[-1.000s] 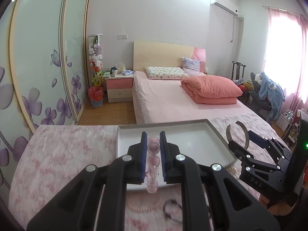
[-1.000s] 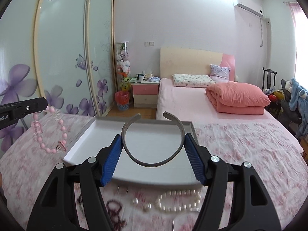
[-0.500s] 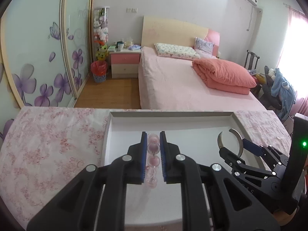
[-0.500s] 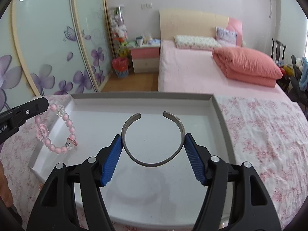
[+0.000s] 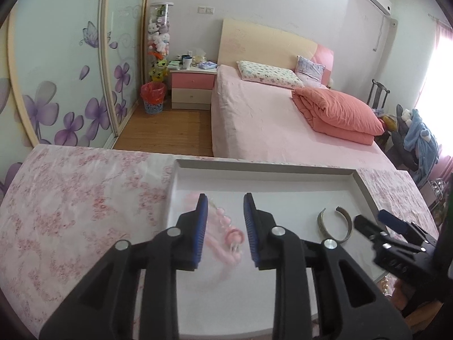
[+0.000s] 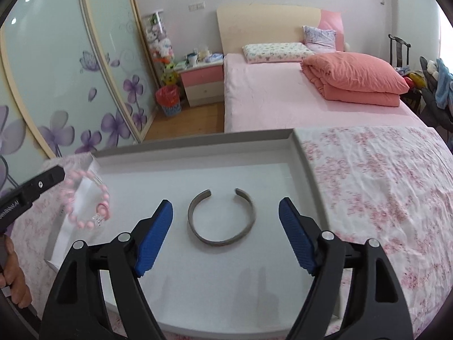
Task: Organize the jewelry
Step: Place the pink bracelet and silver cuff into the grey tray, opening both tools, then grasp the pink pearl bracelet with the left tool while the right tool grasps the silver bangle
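Note:
A white tray (image 5: pixel 263 170) with a grey rim lies on the pink floral tablecloth. My left gripper (image 5: pixel 225 221) is open above the tray's left part. A pink bead bracelet (image 5: pixel 226 238) shows blurred between its fingers, loose from them; it also shows in the right wrist view (image 6: pixel 90 198), below the left gripper's tip (image 6: pixel 53 174). My right gripper (image 6: pixel 225 235) is open wide. A grey metal cuff bangle (image 6: pixel 222 216) lies flat on the tray (image 6: pixel 198 146) between its fingers, touching neither; it also shows in the left wrist view (image 5: pixel 335 225).
The floral-clothed table (image 6: pixel 382 184) extends right and left of the tray. Behind it are a pink bed (image 5: pixel 283 119), a nightstand (image 5: pixel 192 87), a red waste bin (image 5: pixel 153 97) and sliding wardrobe doors (image 5: pixel 56 70).
Both grippers opened. The bangle left the right gripper and lies on the tray. The pink bracelet came out of the left gripper's grip and is dropping.

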The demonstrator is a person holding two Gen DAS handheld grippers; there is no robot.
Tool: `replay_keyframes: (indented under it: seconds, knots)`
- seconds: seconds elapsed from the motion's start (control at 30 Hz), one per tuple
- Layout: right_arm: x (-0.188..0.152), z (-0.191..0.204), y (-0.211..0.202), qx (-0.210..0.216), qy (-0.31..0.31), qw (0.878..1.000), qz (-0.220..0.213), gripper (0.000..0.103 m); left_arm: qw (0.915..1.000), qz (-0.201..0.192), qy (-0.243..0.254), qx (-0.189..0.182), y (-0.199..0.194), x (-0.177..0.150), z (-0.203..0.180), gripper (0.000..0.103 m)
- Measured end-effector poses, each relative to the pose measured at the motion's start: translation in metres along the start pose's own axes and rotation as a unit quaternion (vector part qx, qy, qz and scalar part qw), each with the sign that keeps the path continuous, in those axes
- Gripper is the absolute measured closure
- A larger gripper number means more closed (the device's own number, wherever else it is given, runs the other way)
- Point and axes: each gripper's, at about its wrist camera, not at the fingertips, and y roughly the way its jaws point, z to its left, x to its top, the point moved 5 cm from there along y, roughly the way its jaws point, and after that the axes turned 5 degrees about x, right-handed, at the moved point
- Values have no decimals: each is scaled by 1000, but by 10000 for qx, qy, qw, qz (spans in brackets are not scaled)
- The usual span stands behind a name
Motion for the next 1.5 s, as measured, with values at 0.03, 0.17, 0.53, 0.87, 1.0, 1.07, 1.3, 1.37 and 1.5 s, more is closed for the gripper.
replay_keyframes:
  seconds: [0.03,0.17,0.53,0.87,1.0,1.07,1.3,1.37,1.5]
  knots:
    - [1,-1,-3,-11,12,10000,-38,26,10000,-11,-20,6,-3,-1,3,75]
    - [0,-6,-23,-14,41,9999,-164,26,9999,-67,-81,31,-22,-7,15,72]
    - [-39,-18,-80,-134,-190,9994,-258,26,9998,-174,20,45,-80,-63,38,61]
    - [-110,-41,-87,-386,-275,9978,464,22,9993,244,261,112,-92,-132,45,49]
    - [-132,-44,-86,-396,-316,9960,734,16,9987,363,324,116,-90,-145,46,42]
    - [-138,-44,-84,-392,-354,9953,811,13,9986,381,352,100,-90,-151,44,39]
    - [-142,-43,-73,-512,-496,9937,863,10,9977,431,515,60,-90,-158,33,34]
    - [-140,-43,-70,-520,-489,9937,861,10,9975,445,538,50,-90,-158,30,34]
    - [-138,-44,-70,-521,-489,9942,808,19,9972,490,568,28,-88,-160,27,33]
